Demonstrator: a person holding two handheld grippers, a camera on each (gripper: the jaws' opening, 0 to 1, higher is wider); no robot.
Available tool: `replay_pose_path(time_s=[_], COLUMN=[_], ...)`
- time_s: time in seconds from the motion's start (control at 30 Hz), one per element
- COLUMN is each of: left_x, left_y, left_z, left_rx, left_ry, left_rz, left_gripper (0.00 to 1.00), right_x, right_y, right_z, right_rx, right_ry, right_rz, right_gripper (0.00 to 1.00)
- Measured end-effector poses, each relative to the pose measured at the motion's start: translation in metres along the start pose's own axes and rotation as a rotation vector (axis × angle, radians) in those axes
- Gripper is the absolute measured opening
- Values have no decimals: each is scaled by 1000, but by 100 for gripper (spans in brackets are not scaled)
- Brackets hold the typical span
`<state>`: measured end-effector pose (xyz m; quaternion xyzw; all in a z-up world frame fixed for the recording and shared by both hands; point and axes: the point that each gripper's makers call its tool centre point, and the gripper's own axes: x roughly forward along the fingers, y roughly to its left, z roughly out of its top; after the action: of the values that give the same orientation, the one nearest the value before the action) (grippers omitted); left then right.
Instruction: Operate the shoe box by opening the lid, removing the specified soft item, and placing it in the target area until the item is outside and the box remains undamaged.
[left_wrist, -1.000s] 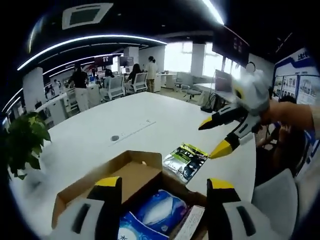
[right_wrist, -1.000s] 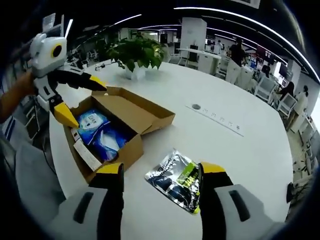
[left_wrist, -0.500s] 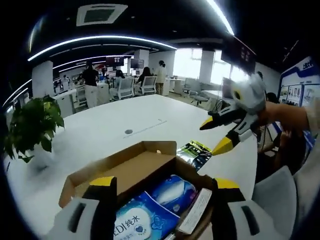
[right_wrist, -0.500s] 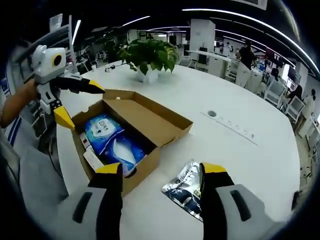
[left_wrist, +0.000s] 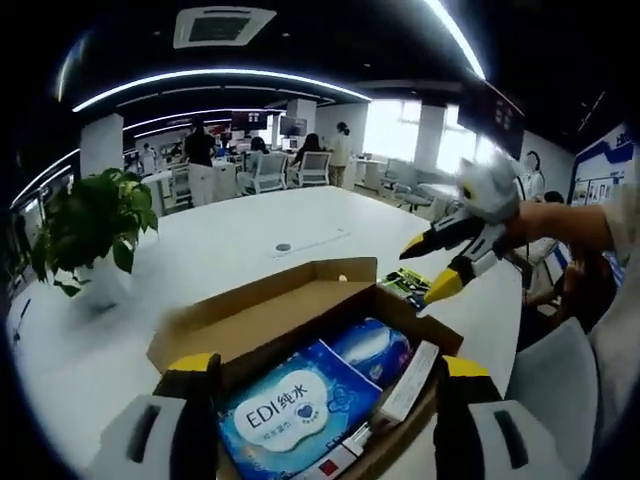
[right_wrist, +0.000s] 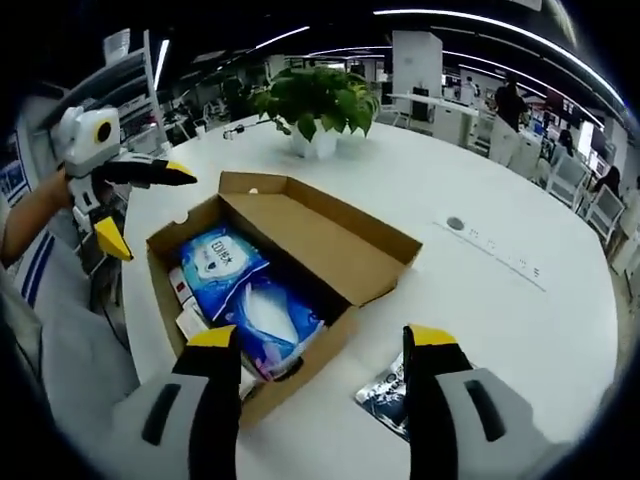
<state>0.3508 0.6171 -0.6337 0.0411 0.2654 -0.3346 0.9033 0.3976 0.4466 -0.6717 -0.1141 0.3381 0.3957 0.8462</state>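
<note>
The cardboard shoe box (right_wrist: 283, 262) sits on a white table (right_wrist: 500, 300) with its lid (right_wrist: 330, 228) folded back flat on the side away from the person. Inside lie two blue soft packs of wet wipes: one (left_wrist: 292, 412) printed "EDI" with Chinese characters, and a second wipes pack (left_wrist: 372, 350) just beside it, touching it. A flat white carton (left_wrist: 408, 368) stands wedged between the packs and the box wall.

In the left gripper view the left gripper (left_wrist: 325, 368) hovers over the near edge of the box, its yellow-tipped jaws spread wide with nothing between them. The right gripper (left_wrist: 432, 266) enters from the right, held by a person's hand, jaws parted and empty, above the far right corner of the box. Beyond that corner a dark green-and-black pouch (left_wrist: 409, 284) lies on the table.

The right gripper view looks at the box from its other side: the right gripper (right_wrist: 322, 338) has wide, empty jaws, and the pouch (right_wrist: 392, 398) lies just beside the box, partly hidden by one jaw. The left gripper (right_wrist: 140, 208) comes in from the left, jaws apart, near the box's far end. A potted plant (right_wrist: 318, 105) stands on the table beyond the box, and a round port (right_wrist: 456, 223) is set in the tabletop beyond the lid.
</note>
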Motion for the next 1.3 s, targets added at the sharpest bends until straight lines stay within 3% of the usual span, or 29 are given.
replay_pose_path(time_s=[0.43,1.3], left_x=[-23,-52], left_y=[14,20], left_z=[-31,-47], left_rx=[-18,-42], left_ry=[20,-16], left_rz=[37,84], left_gripper=[96,100], right_x=[31,93], right_y=[28,76], right_z=[6,20], right_rx=[-7,-8], right_ry=[0,23], right_rz=[68,211], right_gripper=[62,47])
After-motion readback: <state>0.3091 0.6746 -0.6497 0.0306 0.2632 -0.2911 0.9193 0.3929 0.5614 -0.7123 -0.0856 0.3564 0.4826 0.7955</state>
